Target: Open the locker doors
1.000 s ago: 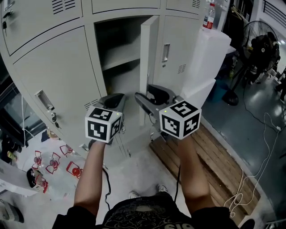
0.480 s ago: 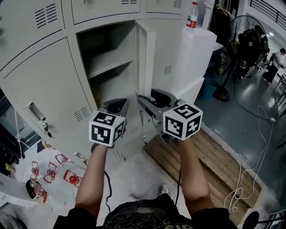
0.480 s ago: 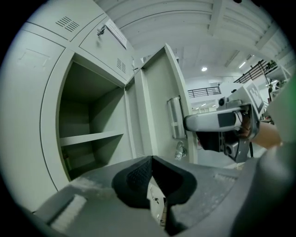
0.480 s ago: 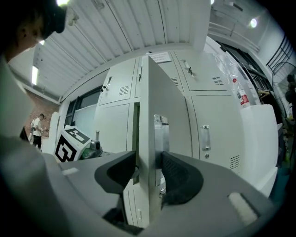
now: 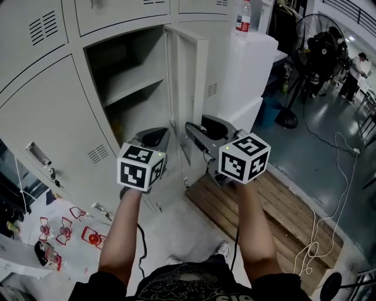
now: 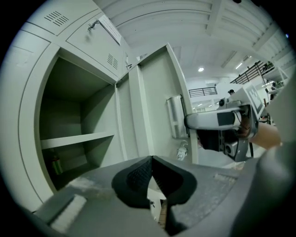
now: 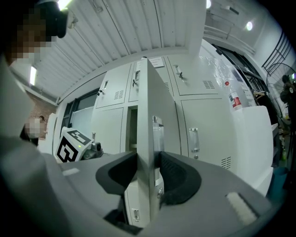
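**Right jaws pinch the door edge**

The open door (image 7: pixel 145 115) stands upright, edge-on between the right gripper's (image 7: pixel 148 171) jaws. They have just been closing and now pinch its two faces. The left gripper (image 6: pixel 151 178), jaws together and empty, has the door off to its right. The right hand is likely the one to swing it.

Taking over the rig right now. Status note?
Left gripper: shut, empty, facing the open compartment.
Right gripper: jaws have just been closing, now clamped on the door edge.
Done: that door stands wide open.
Left to do: the neighbour door on its left and the upper doors are closed; probably release and open those next.
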`<state>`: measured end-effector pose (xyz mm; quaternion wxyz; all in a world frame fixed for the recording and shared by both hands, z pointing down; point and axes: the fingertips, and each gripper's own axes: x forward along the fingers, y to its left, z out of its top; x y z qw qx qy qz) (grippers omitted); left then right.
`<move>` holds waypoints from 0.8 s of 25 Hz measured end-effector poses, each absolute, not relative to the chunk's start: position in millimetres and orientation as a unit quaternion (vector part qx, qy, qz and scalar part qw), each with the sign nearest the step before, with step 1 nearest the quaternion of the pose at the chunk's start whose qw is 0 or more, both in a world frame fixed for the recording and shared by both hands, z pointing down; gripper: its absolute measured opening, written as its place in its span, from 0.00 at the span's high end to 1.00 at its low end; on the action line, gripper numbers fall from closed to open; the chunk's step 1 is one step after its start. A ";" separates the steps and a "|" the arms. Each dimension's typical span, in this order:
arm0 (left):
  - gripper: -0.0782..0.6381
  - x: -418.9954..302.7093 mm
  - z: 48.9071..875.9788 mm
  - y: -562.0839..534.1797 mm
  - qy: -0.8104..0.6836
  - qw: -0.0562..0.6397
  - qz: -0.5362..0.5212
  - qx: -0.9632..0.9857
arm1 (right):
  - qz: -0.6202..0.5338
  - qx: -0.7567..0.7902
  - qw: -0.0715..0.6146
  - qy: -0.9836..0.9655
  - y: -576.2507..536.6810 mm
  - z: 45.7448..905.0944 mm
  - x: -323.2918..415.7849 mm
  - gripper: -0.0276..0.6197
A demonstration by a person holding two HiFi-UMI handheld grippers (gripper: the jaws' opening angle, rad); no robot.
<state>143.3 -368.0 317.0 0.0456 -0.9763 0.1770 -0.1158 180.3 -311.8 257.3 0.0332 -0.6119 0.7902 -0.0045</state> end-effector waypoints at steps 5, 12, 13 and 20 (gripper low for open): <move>0.89 163.2 319.4 -361.9 0.168 0.049 -0.119 -0.977 | -0.004 -0.623 0.037 0.781 -304.4 257.9 203.8 0.72; 0.89 193.7 313.1 -354.8 0.161 0.050 -0.111 -0.979 | -0.005 -0.634 0.037 0.772 -297.8 257.2 234.7 0.74; 0.89 198.5 313.1 -353.1 0.160 0.050 -0.111 -0.979 | -0.005 -0.635 0.036 0.772 -297.1 257.3 238.6 0.75; 0.89 225.9 313.2 -346.8 0.168 0.048 -0.113 -0.978 | -0.011 -0.631 0.041 0.775 -294.9 258.1 266.7 0.77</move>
